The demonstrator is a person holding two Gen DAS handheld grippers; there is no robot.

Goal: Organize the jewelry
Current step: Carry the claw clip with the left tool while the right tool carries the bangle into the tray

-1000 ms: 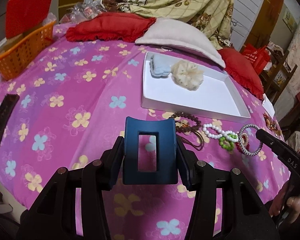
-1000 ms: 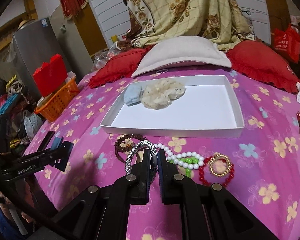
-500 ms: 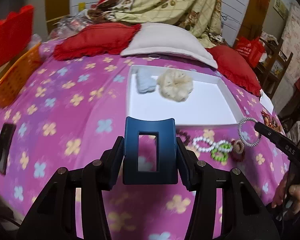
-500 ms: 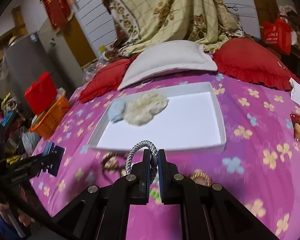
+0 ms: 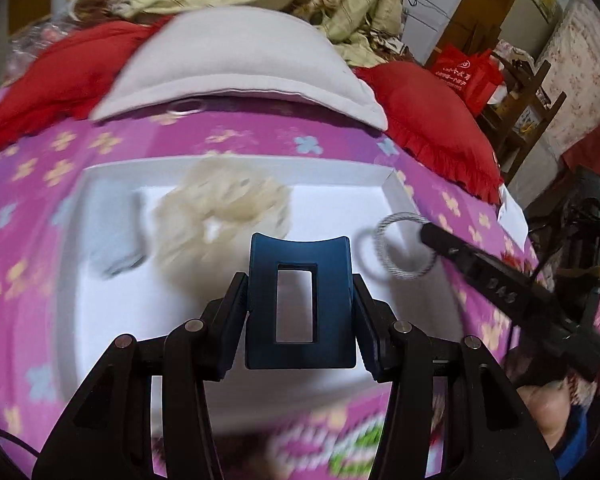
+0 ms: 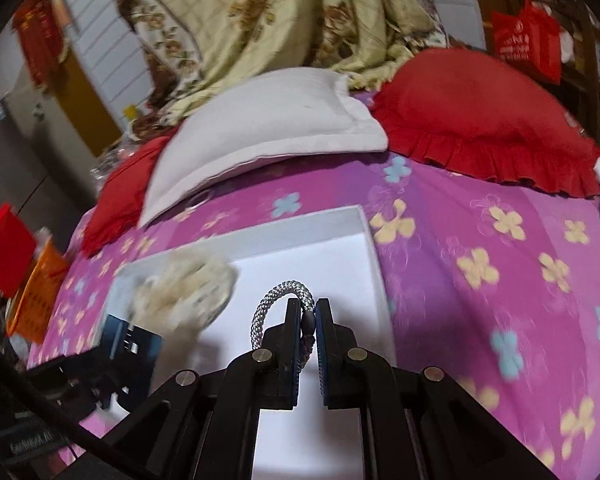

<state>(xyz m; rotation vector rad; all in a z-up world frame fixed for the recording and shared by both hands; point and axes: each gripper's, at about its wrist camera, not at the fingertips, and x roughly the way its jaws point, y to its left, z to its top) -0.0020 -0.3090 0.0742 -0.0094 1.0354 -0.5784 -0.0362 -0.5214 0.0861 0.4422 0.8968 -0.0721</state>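
Observation:
My left gripper (image 5: 300, 312) is shut on a dark blue rectangular hair claw clip (image 5: 300, 304) and holds it above the white tray (image 5: 236, 168). My right gripper (image 6: 309, 312) is shut on a silver braided bracelet (image 6: 278, 296), also above the tray (image 6: 340, 216); the bracelet (image 5: 404, 246) and right gripper (image 5: 428, 236) show at the tray's right side in the left wrist view. A cream scrunchie (image 5: 224, 208) and a pale blue item (image 5: 112, 224) lie in the tray. The left gripper with the clip (image 6: 130, 340) shows at the left of the right wrist view.
A white pillow (image 5: 236, 60) and red pillows (image 5: 428, 108) lie beyond the tray on the pink flowered bedspread (image 6: 480, 248). An orange basket (image 6: 40, 292) stands at the far left. Blurred bead bracelets (image 5: 340, 448) lie near the tray's front edge.
Both grippers have moved forward from the bedspread's near side to above the tray, each carrying its item. The bead bracelets are left behind on the bedspread.

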